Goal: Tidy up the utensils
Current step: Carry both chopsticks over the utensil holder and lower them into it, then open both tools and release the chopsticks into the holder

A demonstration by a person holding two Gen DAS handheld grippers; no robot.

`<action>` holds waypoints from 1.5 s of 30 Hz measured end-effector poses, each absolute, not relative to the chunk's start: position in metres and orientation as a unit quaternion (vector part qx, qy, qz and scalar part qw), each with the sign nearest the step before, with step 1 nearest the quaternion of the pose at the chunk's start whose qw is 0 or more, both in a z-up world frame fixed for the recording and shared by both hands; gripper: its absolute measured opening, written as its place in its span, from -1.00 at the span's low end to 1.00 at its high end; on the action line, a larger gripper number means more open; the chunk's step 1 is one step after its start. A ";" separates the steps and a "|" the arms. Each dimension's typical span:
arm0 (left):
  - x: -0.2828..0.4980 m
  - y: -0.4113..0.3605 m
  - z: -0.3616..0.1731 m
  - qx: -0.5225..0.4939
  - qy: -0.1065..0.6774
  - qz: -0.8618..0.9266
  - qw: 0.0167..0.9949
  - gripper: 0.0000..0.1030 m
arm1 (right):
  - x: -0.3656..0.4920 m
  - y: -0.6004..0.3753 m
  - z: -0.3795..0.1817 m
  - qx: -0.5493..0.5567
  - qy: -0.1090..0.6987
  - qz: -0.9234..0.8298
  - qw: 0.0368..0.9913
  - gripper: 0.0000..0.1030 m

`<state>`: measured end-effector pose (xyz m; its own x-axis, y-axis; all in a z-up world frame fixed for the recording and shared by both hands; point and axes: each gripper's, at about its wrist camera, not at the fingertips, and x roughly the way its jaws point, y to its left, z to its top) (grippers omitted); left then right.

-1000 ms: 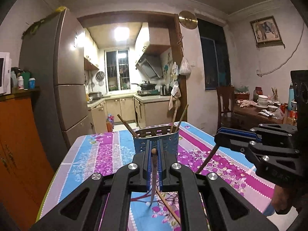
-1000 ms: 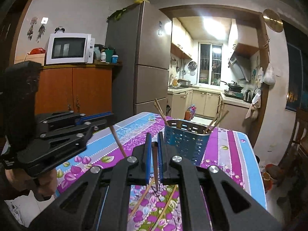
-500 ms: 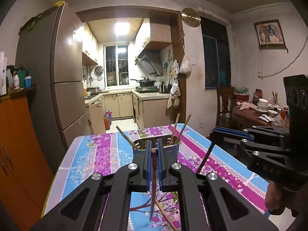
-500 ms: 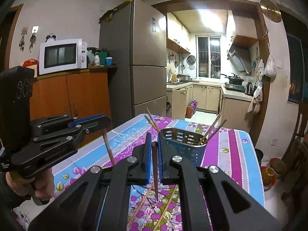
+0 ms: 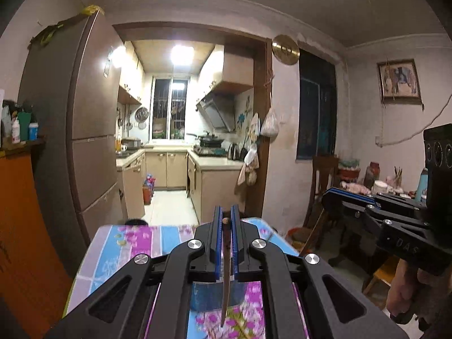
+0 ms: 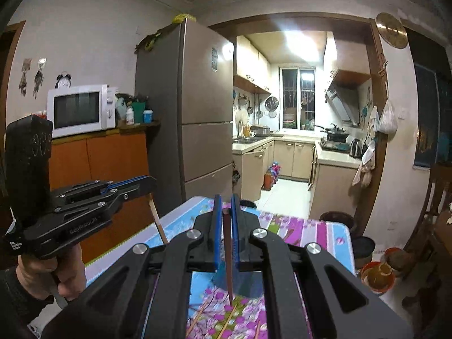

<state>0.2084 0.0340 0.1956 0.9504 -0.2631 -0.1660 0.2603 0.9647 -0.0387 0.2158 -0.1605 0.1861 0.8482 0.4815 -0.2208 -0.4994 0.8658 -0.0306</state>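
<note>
My left gripper [image 5: 226, 220] pinches a slim, round-ended wooden chopstick [image 5: 225, 276] between blue pads. My right gripper [image 6: 226, 209] clamps a tapered brown chopstick [image 6: 228, 257] above the glossy floral tablecloth [image 6: 308, 231].

Blue holder [image 6: 248, 281] just below both claws; tabletop [image 6: 308, 228] beyond open

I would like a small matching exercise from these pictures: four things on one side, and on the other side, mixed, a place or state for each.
Things:
1. left tool
2. microwave
3. loose chopsticks
4. kettle

Places or states:
a. lying on the flowered tablecloth
b. on the kitchen counter
c. shut on a chopstick
d. on the orange cabinet

Pairs: 1-c, 2-d, 3-a, 4-b
</note>
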 end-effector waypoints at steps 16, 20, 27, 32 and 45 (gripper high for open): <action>0.309 0.009 0.225 0.003 0.084 -0.102 0.991 -0.86 | 0.319 -0.161 0.216 -0.027 0.109 0.238 0.965 -0.91; 0.334 0.012 0.206 -0.004 0.102 -0.097 0.990 -0.86 | 0.338 -0.159 0.198 -0.025 0.125 0.239 0.962 -0.91; 0.371 0.019 0.176 -0.007 0.133 -0.086 0.987 -0.86 | 0.361 -0.159 0.173 -0.017 0.153 0.243 0.958 -0.91; 0.384 0.022 0.167 -0.010 0.142 -0.085 0.986 -0.86 | 0.375 -0.158 0.164 -0.010 0.168 0.244 0.955 -0.91; 0.401 0.024 0.161 -0.011 0.156 -0.076 0.985 -0.64 | 0.393 -0.155 0.149 -0.012 0.186 0.232 0.955 -0.90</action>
